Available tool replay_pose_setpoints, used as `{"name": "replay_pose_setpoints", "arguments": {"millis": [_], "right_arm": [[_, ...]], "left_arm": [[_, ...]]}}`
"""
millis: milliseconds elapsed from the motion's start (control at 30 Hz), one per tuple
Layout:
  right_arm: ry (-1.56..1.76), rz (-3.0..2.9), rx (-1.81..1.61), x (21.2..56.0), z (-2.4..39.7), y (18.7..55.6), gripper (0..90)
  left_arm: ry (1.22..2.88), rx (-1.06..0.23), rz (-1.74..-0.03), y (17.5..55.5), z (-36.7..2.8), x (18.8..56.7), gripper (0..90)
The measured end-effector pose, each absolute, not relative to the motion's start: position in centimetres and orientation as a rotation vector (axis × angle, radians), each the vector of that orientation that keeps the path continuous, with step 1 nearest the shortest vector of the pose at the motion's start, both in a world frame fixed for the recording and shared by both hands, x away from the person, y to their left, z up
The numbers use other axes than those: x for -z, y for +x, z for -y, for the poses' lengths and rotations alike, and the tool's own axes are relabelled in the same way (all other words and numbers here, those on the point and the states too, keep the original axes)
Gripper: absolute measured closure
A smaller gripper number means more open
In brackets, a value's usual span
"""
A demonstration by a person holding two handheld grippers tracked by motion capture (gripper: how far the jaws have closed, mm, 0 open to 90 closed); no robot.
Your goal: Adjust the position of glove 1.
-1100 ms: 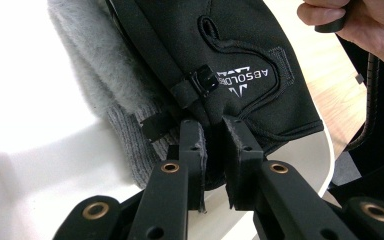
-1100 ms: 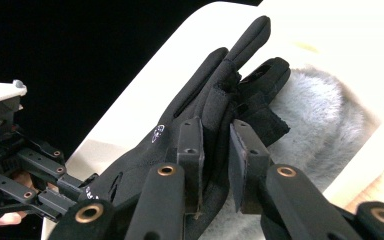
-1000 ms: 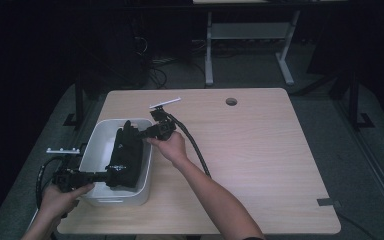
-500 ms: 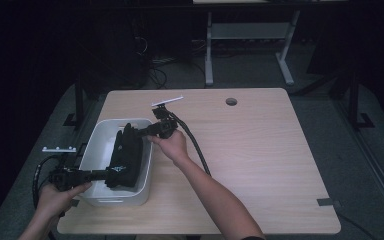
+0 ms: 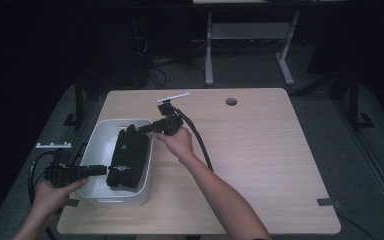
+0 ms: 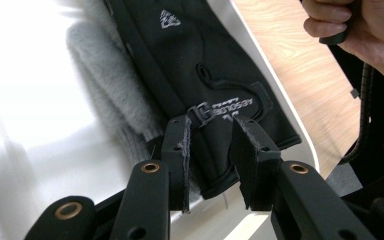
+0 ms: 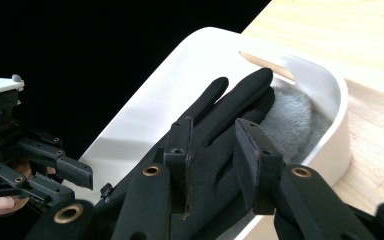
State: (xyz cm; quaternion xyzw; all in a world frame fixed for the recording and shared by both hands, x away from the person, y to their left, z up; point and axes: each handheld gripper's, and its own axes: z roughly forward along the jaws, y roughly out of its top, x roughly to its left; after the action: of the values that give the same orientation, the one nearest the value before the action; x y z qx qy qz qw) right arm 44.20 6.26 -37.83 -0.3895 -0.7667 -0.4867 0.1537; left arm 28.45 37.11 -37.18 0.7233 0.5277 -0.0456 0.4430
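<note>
Glove (image 5: pixel 128 159), black w/ grey fleece lining, is laid lengthwise in white tub (image 5: pixel 96 150) at approx 9 o'clock on the wooden table (image 5: pixel 260 160). Left gripper (image 6: pixel 209 150) is held at the cuff end, approx 6 o'clock of tub, jaws parted w/ nothing between them. Right gripper (image 7: pixel 211 145) is poised over the glove's fingers at approx 12 o'clock of tub, jaws likewise apart & empty.

The left gripper (image 5: pixel 102 170) has drawn back slightly from the black glove (image 5: pixel 129 155), its jaws now parted at the cuff.
</note>
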Motion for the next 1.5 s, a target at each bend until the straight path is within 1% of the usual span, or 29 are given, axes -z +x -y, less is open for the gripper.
{"name": "replay_pose_setpoints", "arguments": {"millis": [500, 800, 867, 1033, 1500], "right_arm": [[-1.100, 2.201, 1.408, 36.9, -4.7, 44.0, 63.5], [-1.099, 2.194, 1.443, 36.0, -2.8, 43.6, 59.9], [-1.108, 2.191, 1.450, 35.9, -2.3, 43.6, 59.4], [-1.126, 2.179, 1.467, 35.7, -1.4, 43.5, 58.3], [-1.138, 2.159, 1.501, 35.1, 0.6, 43.2, 54.4]], "left_arm": [[1.790, 0.106, -1.266, 28.7, -36.1, 35.9, 67.5], [1.794, 0.113, -1.232, 28.9, -34.5, 35.3, 66.5], [1.799, 0.113, -1.227, 29.0, -34.3, 35.2, 64.5], [1.792, 0.120, -1.216, 29.2, -33.7, 34.9, 63.2], [1.796, 0.139, -1.184, 29.5, -32.4, 34.7, 62.4]]}}
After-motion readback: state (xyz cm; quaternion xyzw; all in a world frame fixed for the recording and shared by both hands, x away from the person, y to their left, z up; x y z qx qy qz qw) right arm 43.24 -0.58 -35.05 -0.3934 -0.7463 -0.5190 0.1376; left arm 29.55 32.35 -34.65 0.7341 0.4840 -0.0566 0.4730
